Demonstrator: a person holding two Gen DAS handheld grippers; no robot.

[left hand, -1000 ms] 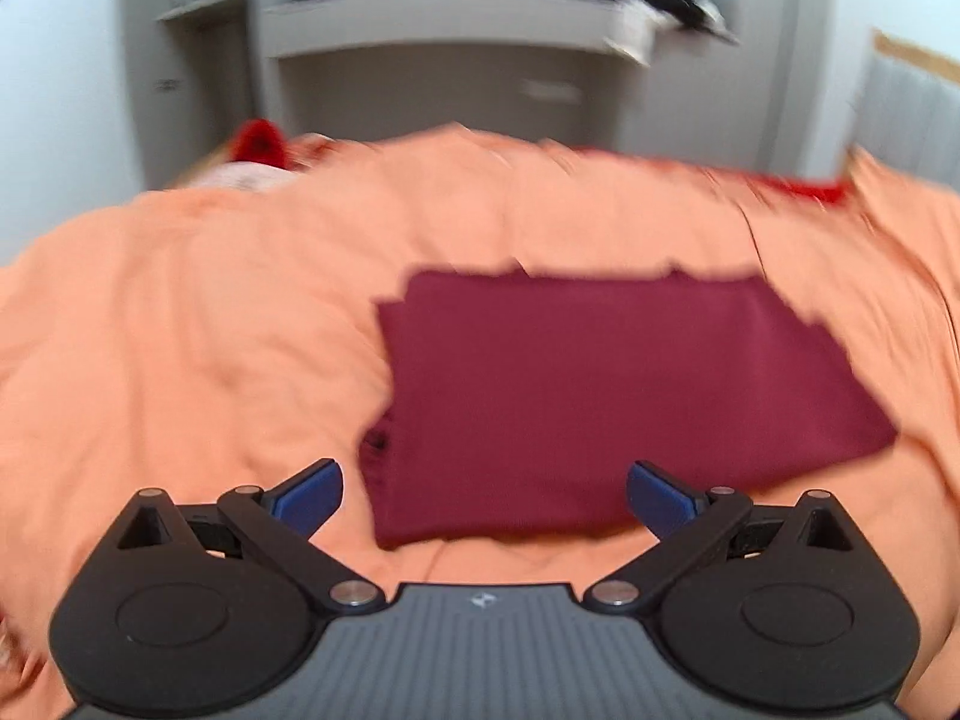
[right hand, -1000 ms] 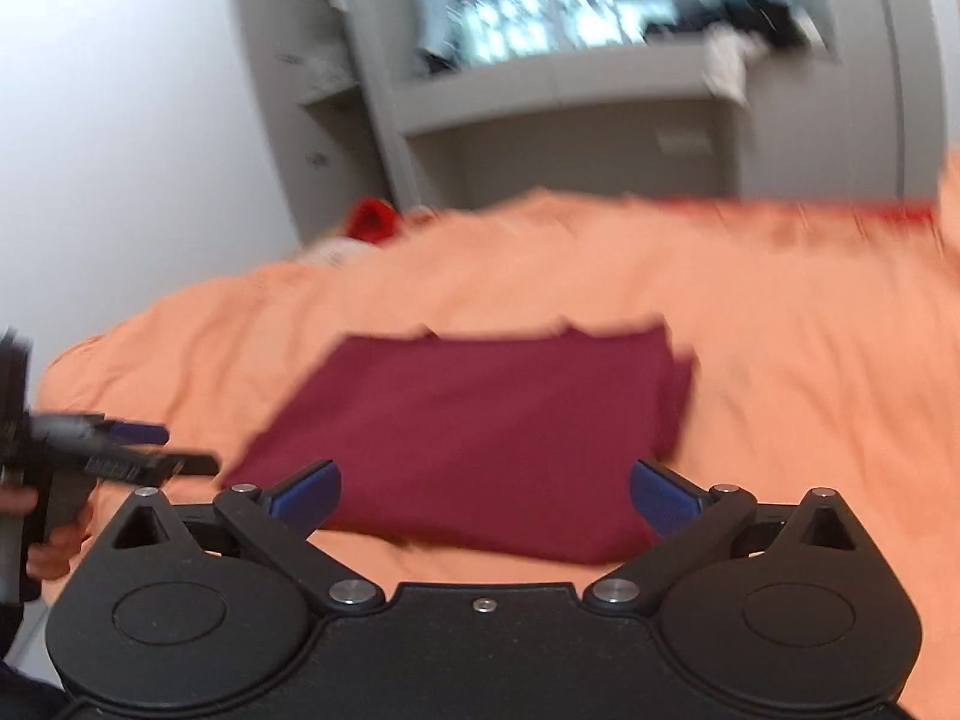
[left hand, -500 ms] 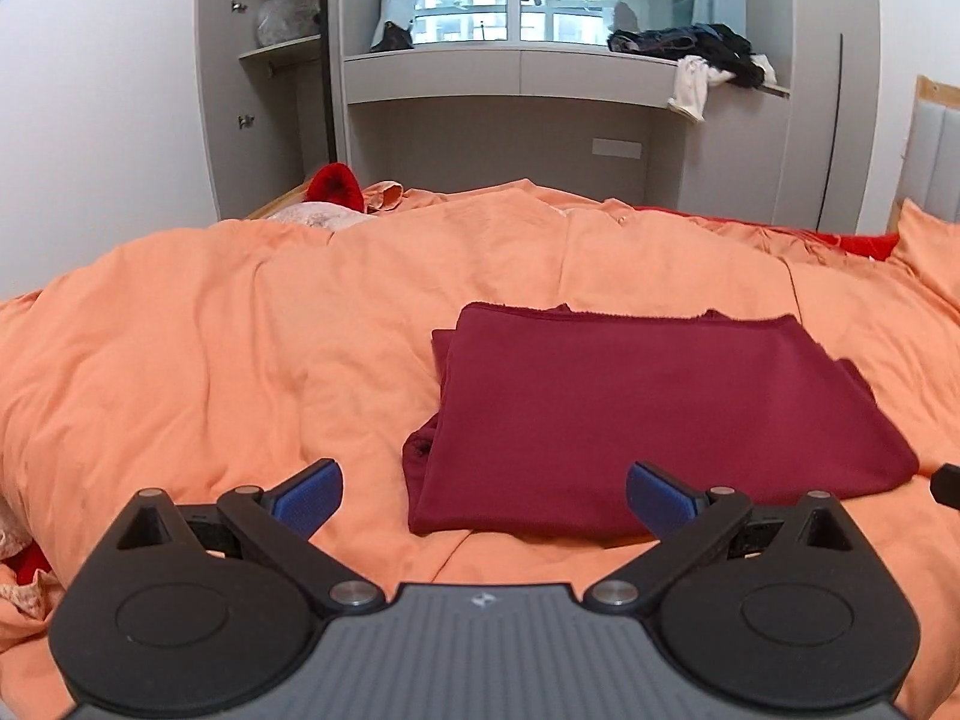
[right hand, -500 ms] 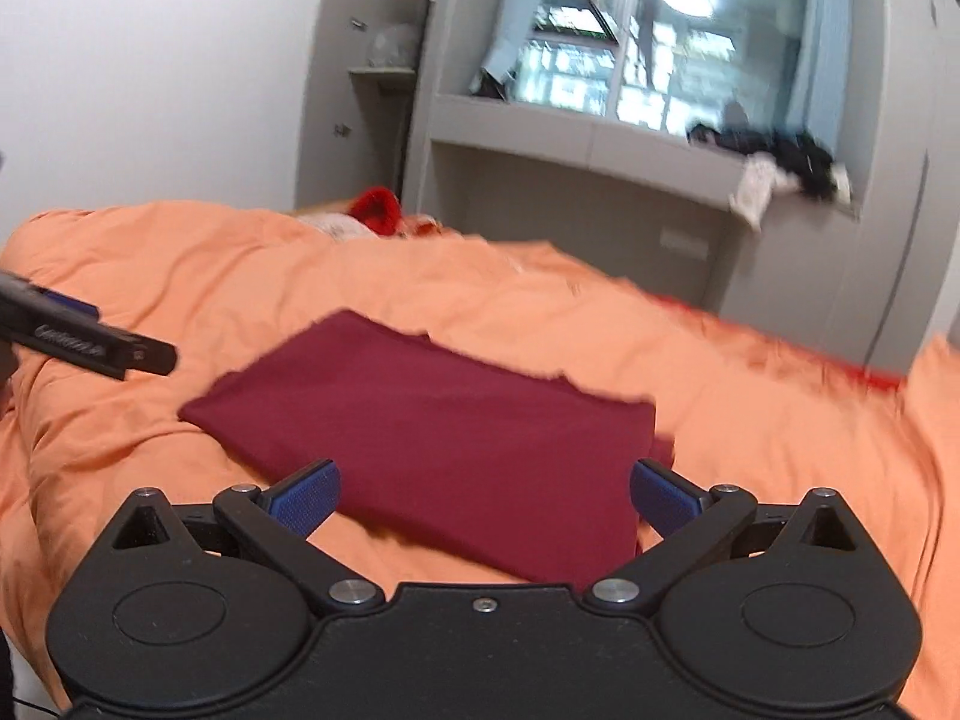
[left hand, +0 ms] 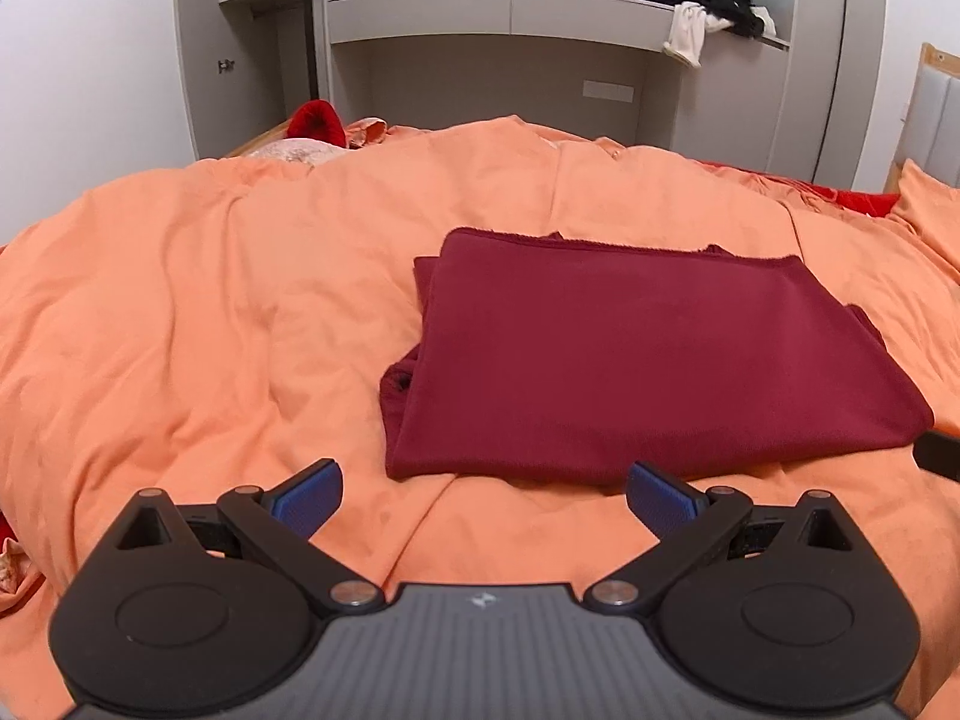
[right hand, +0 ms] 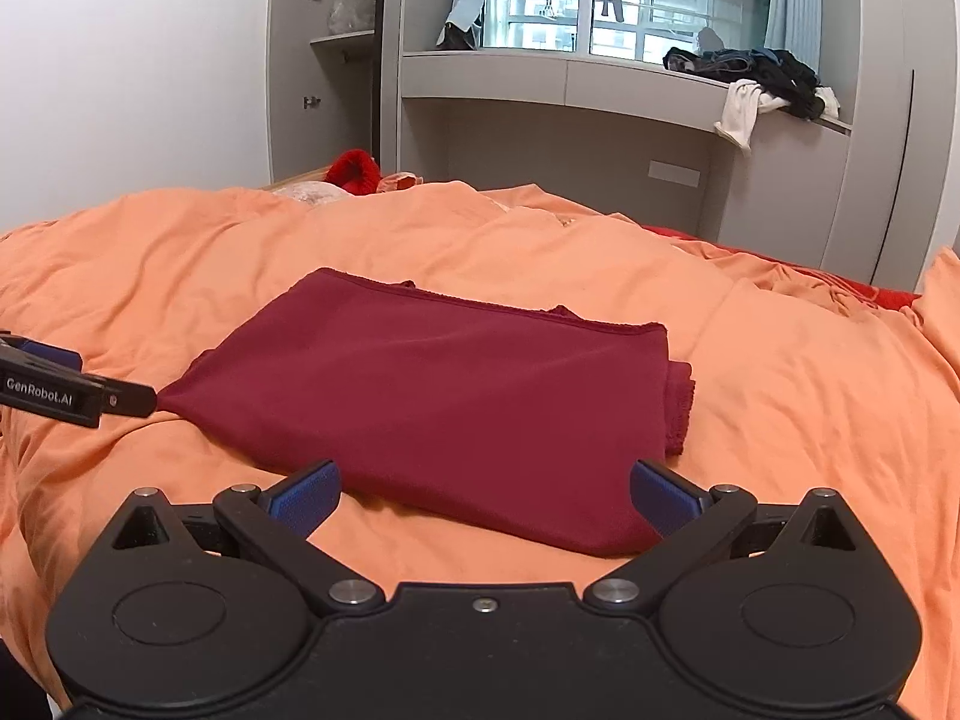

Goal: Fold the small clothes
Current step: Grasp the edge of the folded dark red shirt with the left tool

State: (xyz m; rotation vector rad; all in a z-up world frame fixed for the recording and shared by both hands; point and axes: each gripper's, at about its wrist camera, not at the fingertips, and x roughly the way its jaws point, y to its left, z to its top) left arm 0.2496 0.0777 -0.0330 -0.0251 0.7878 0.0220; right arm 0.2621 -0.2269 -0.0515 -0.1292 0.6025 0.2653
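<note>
A dark red garment (left hand: 648,354) lies folded into a flat rectangle on the orange duvet (left hand: 180,324). My left gripper (left hand: 483,498) hovers open just short of its near edge, nothing between the blue pads. The right wrist view shows the same garment (right hand: 456,396) from the other side, with my right gripper (right hand: 483,495) open in front of its near edge and holding nothing. The left gripper's finger (right hand: 72,387) enters that view from the left, its tip close to the garment's left corner. A black tip of the right gripper (left hand: 939,453) shows at the right edge of the left wrist view.
The orange duvet (right hand: 780,372) covers the whole bed, rumpled. A red item (left hand: 318,120) and pale fabric lie at the far left corner of the bed. Grey cabinets and a window ledge with piled dark and white clothes (left hand: 708,6) stand beyond. A headboard (left hand: 936,108) is at the right.
Both grippers have pulled back from the garment and steadied, staying open. The garment lies as before, flat and folded.
</note>
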